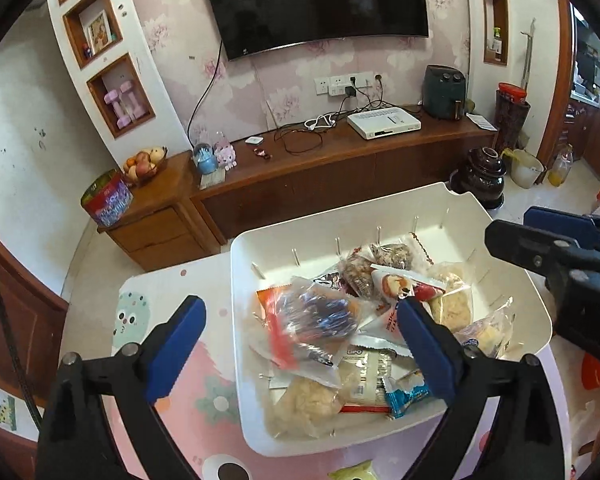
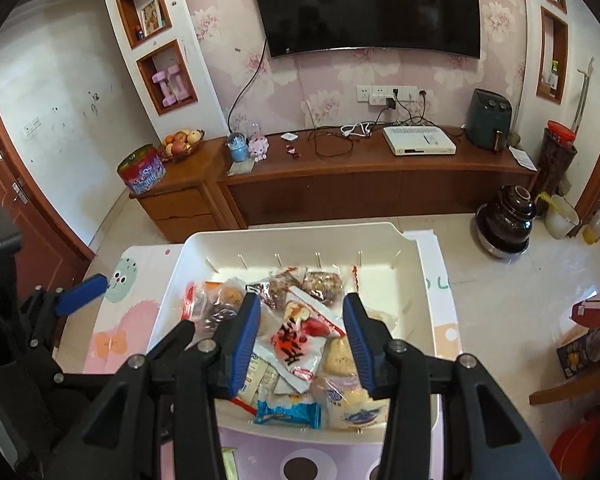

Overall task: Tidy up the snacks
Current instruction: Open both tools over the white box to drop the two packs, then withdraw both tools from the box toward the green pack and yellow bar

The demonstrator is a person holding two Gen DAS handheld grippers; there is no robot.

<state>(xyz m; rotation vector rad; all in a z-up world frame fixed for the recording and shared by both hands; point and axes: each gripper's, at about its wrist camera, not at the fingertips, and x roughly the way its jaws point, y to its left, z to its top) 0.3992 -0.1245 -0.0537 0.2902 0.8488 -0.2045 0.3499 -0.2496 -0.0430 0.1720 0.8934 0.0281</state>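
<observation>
Pink patterned table [image 1: 172, 408], white bin [image 1: 380, 220] on it, near its far edge. Bin full of wrapped snacks in a loose heap. Among them: clear bag with orange edge and dark filling [image 1: 312, 320] at the left of the heap; white-and-red pouch [image 2: 296, 344] near the middle; two nut bars [image 2: 304, 284] toward the far wall; pale puffed cakes [image 1: 304, 400] at the near left corner; blue wrapper [image 2: 288, 414] against the near wall. Left gripper [image 1: 300, 338] above the bin's left half, fingers spread wide, nothing between them, clear bag lying loose below. Right gripper [image 2: 302, 332] over the middle of the heap, fingers [image 2: 246, 336] at a moderate gap, white-and-red pouch below the gap, pads apart from it.
</observation>
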